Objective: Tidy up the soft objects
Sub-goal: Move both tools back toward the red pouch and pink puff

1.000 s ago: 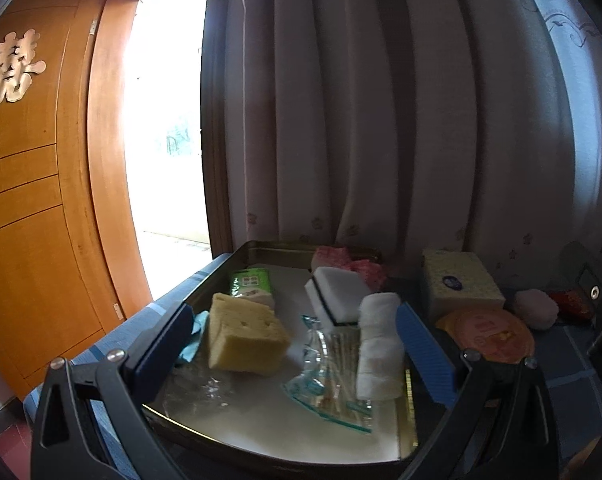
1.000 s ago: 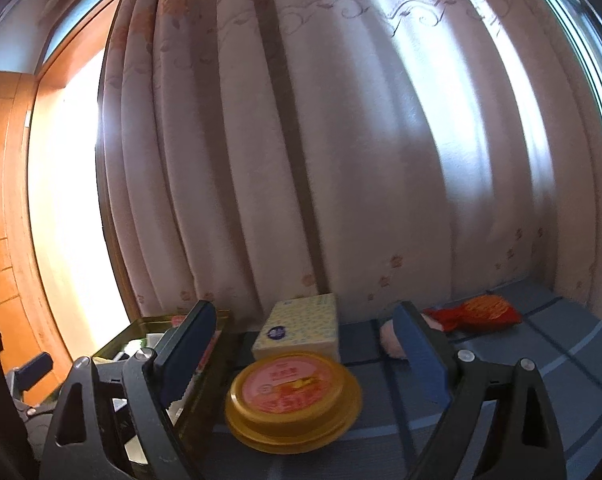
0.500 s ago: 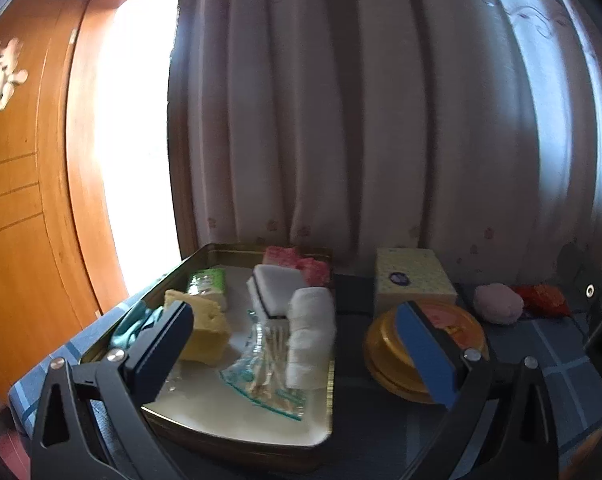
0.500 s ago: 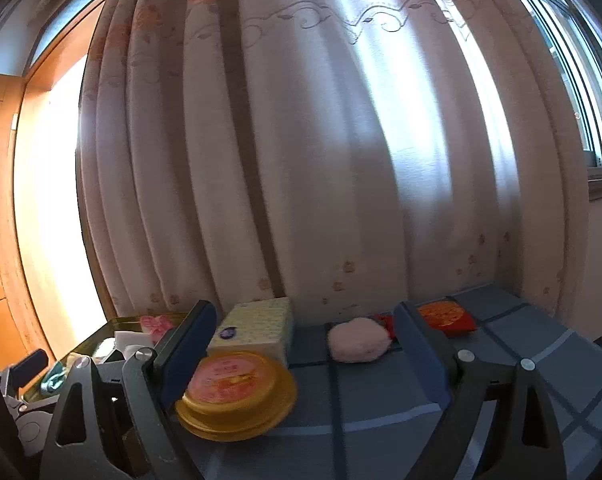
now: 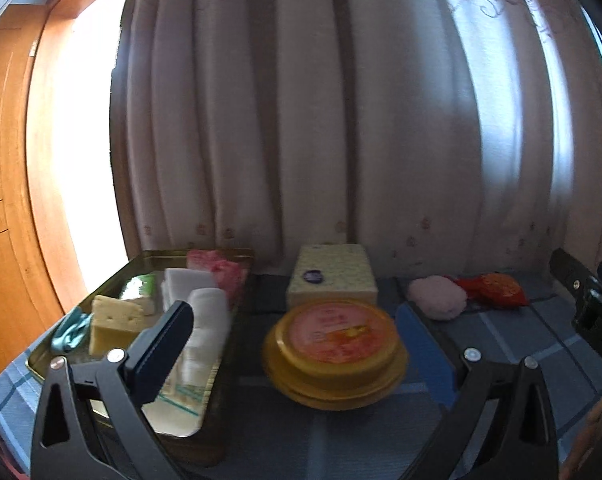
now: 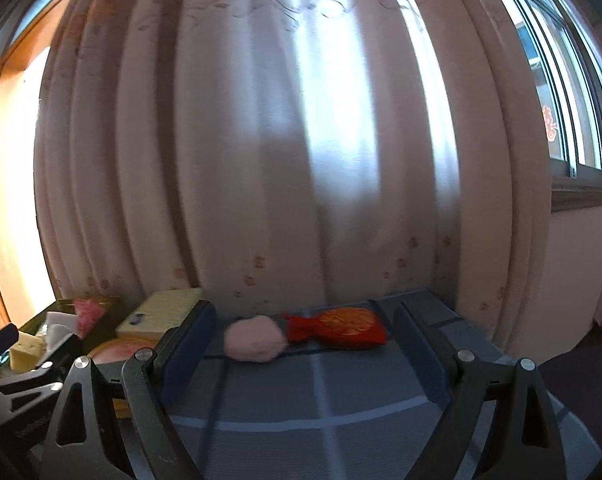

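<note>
Looks like the reach-in step: right gripper (image 6: 305,344), jaws wide apart and empty, lines up on the pink puff (image 6: 255,338) near the worktop's back edge, left gripper (image 5: 297,344) also gaping, so next it needs a gentle squeeze toward the tray (image 5: 221,380).

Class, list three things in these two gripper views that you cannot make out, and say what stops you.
1. Print on the yellow tub lid, left view: blurred.
2. Near part of the metal tray, left view: covered by the left gripper finger.
3. Tray contents, right view: cut off at the left edge, partly behind the other gripper.
</note>
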Available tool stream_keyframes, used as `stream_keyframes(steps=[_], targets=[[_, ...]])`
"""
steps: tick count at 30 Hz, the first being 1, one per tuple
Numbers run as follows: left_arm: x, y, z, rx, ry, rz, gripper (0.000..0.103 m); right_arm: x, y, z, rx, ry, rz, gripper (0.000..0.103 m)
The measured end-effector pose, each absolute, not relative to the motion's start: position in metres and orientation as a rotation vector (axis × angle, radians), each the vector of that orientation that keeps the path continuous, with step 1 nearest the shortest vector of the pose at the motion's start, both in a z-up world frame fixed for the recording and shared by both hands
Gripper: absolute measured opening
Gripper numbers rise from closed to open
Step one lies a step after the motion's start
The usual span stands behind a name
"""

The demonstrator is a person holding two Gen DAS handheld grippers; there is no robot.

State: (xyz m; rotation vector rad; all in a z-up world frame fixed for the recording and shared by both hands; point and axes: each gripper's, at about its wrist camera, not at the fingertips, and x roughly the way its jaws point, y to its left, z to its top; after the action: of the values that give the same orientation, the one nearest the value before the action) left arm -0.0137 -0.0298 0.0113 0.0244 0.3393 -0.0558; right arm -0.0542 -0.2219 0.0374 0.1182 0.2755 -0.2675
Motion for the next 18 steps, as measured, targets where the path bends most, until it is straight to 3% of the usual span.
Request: stream_keyframes(steps=[18], targets=[[-0.002,-0.124,0.007,0.105,0.416,-0.224,0.103,-0.013,-0.296,0.025,-0.009,0.474,-0.205,0.092]])
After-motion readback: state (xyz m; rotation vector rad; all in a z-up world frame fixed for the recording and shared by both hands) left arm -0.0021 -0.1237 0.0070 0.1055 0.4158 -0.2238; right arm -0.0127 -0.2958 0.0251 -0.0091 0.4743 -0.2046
